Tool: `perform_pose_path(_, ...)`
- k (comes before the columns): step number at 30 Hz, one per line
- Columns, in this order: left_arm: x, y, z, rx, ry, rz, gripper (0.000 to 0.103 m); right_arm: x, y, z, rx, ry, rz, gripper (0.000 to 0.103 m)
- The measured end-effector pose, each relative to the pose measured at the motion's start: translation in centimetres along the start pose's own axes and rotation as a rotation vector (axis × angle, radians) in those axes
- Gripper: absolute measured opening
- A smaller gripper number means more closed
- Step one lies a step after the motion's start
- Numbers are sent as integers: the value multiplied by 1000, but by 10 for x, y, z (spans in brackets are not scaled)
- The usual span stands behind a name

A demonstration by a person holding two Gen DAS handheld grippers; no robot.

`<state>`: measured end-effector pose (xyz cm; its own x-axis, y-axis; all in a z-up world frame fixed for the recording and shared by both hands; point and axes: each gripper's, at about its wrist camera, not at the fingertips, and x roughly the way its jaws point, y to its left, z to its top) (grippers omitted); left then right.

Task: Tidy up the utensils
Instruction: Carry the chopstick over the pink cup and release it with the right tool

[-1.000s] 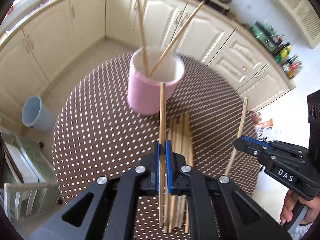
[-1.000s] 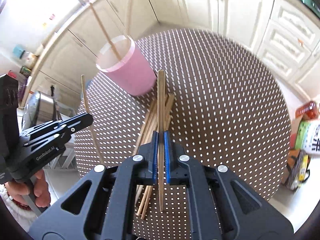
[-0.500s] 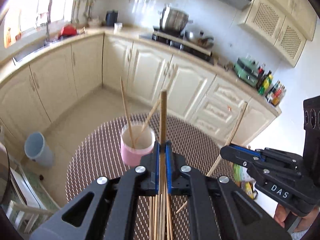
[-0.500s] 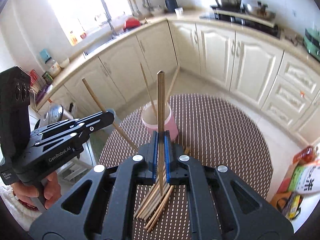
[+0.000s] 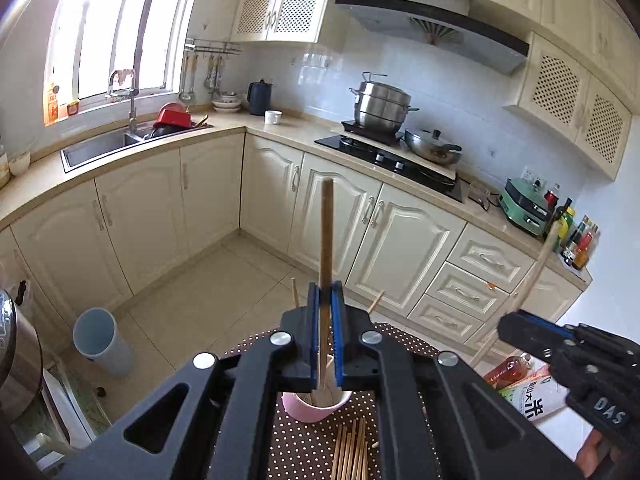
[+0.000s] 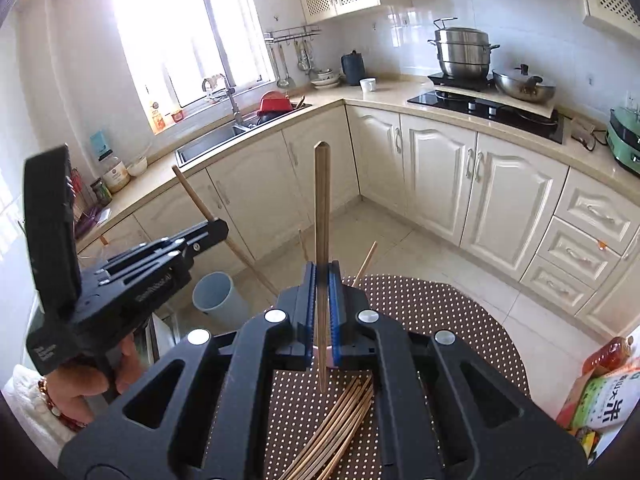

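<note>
The left gripper (image 5: 325, 300) squeezes one chopstick (image 5: 326, 240), and the right gripper (image 6: 321, 280) squeezes another chopstick (image 6: 321, 208). Both sticks point up. Down below, the pink cup (image 5: 312, 410) and a pile of chopsticks (image 6: 340, 420) sit on the dotted table (image 6: 440, 312).

Both tools are matt black plastic frames with triangular cut-outs and round silver screw heads. The left gripper (image 5: 325, 334) and right gripper (image 6: 321, 312) each carry blue ribbed pads (image 5: 315, 336) on the inner faces. The right one's side reads "DAS" at four o'clock in the left view. The left hand (image 6: 86, 390) wears a red bead bracelet (image 6: 50, 400) and a white fleecy sleeve (image 6: 24, 408)
</note>
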<state>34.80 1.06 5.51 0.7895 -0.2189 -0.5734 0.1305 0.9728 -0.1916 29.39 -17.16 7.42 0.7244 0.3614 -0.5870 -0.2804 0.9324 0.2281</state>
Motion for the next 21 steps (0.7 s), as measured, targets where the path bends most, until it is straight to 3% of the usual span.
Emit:
perform_pose_path(9, 43, 14, -15, -24, 99, 20, 6, 13, 0, 15, 3, -15, -22, 6)
perform_pose_path(21, 63, 22, -39, -45, 190, 17, 11, 44, 2, 25, -27, -28, -69, 6)
